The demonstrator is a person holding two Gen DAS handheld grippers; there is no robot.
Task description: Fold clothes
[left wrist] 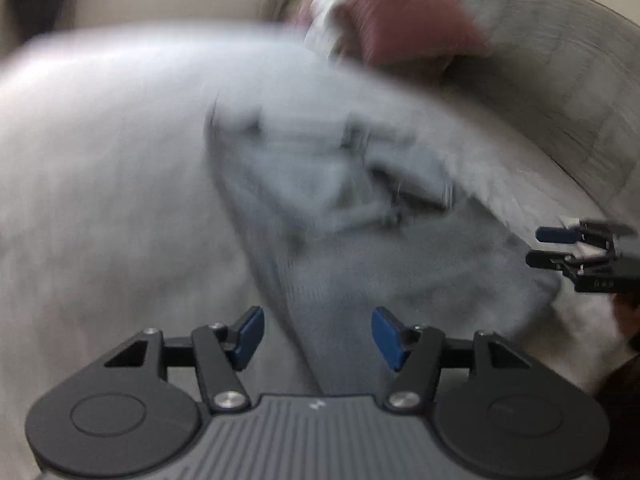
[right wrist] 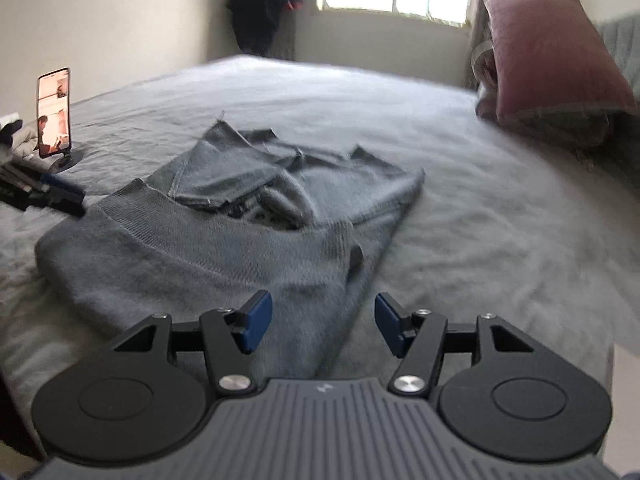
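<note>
1. The grey sweater [right wrist: 224,236] lies partly folded on the bed [right wrist: 500,232].
2. The right gripper [right wrist: 323,326] hangs over its near edge, jaws apart, gripping nothing.
3. The left gripper [left wrist: 318,336] is likewise parted and seemingly empty above the sweater's other side, though its view is blurred.
</note>
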